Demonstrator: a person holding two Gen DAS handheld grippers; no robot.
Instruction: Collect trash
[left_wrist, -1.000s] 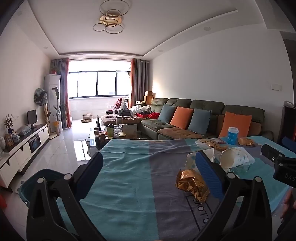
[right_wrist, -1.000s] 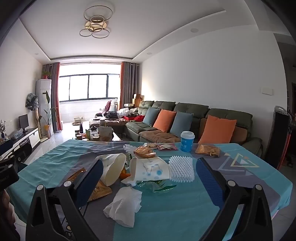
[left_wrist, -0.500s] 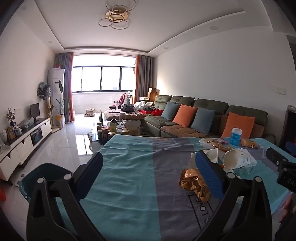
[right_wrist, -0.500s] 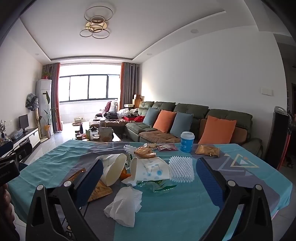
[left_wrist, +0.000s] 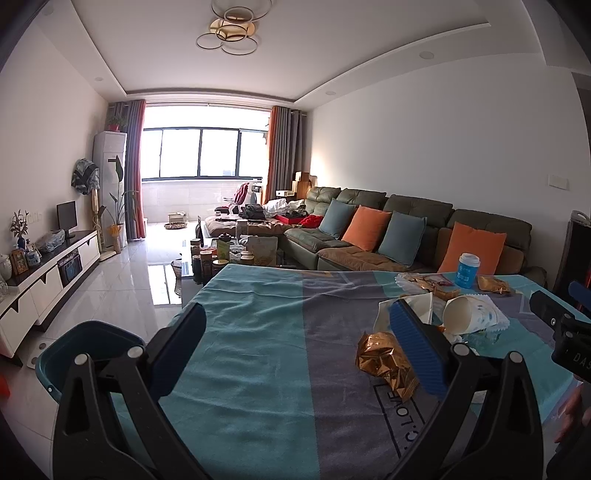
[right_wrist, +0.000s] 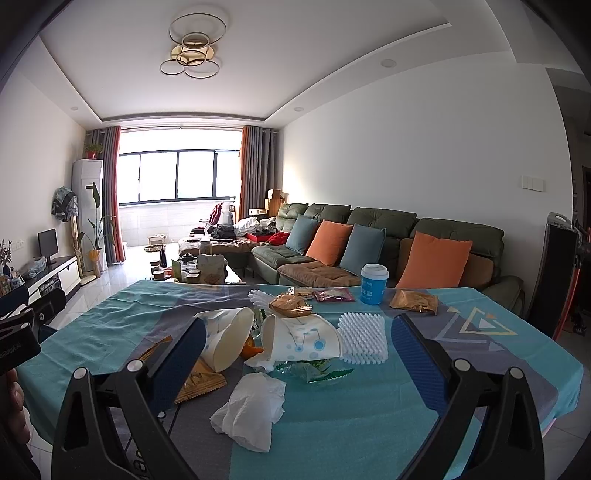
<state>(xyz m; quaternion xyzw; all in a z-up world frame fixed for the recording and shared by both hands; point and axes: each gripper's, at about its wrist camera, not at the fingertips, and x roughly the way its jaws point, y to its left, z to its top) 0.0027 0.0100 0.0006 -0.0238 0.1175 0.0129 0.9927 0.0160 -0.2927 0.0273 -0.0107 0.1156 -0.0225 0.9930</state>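
Nothing has been picked up yet: both grippers hang over the bench (right_wrist: 480, 369) with their fingers spread wide and empty.

The trash sits in a loose heap on the cloth. From the right gripper (right_wrist: 295, 354) the crumpled tissue (right_wrist: 253, 410) lies dead ahead at 12 o'clock, low between the two fingers and nearer than anything else. Its long axis runs from about 7 to 1 o'clock, so the fingers would close roughly across it. Just beyond it are two tipped paper cups, one (right_wrist: 227, 341) at 11 o'clock with its mouth toward the camera and the other (right_wrist: 306, 341) at 12, touching a white spiky pad (right_wrist: 364, 338) at 1 o'clock.

From the left gripper (left_wrist: 295, 350) the same heap lies off at 2 o'clock. A gold wrapper (left_wrist: 384, 360) sits just inside its right finger (left_wrist: 417, 350), well off the centre line. A bin (left_wrist: 74, 343) stands on the floor at 9 o'clock, beside the bench edge.

I judge the right gripper better placed: the tissue needs only a forward and downward reach, while the left one would have to swing right for the wrapper.
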